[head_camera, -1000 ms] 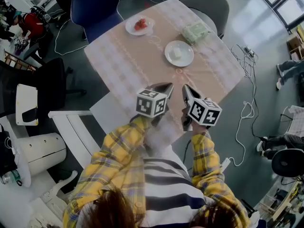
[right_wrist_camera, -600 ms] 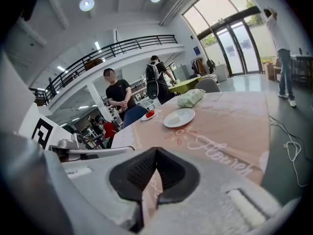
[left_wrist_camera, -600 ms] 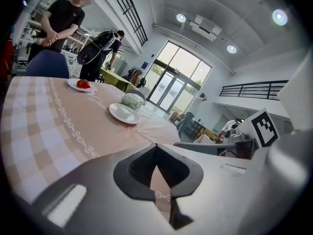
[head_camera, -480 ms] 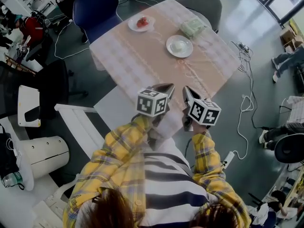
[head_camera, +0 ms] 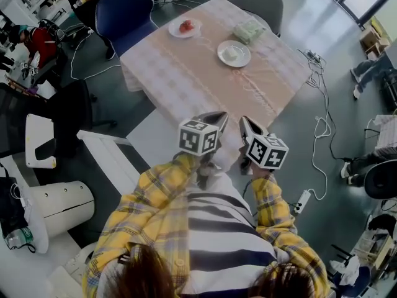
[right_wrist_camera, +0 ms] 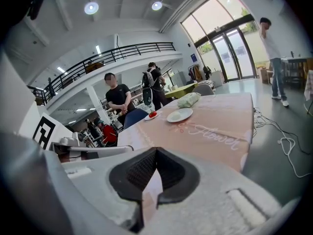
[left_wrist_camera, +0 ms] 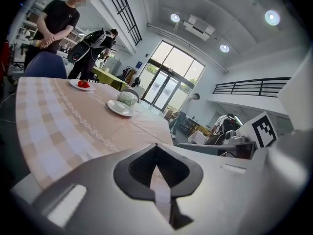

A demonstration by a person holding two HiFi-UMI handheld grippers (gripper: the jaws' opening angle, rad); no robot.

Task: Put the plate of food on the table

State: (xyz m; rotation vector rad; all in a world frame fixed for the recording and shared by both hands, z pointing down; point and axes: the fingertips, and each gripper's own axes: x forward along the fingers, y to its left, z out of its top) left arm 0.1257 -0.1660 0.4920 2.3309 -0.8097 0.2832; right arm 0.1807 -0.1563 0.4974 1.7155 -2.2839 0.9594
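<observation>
The left grey gripper (left_wrist_camera: 156,146) and the right grey gripper (right_wrist_camera: 155,151) are both clenched tight on nothing. The round white plate of red food (head_camera: 185,27) sits on the pink checked table (head_camera: 186,73) at twelve o'clock from them, well apart.

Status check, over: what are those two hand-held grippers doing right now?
Left hand-held gripper shut, empty; right hand-held gripper shut, empty. Plate of red food and plate of white food on the table. Nothing in the way.
</observation>
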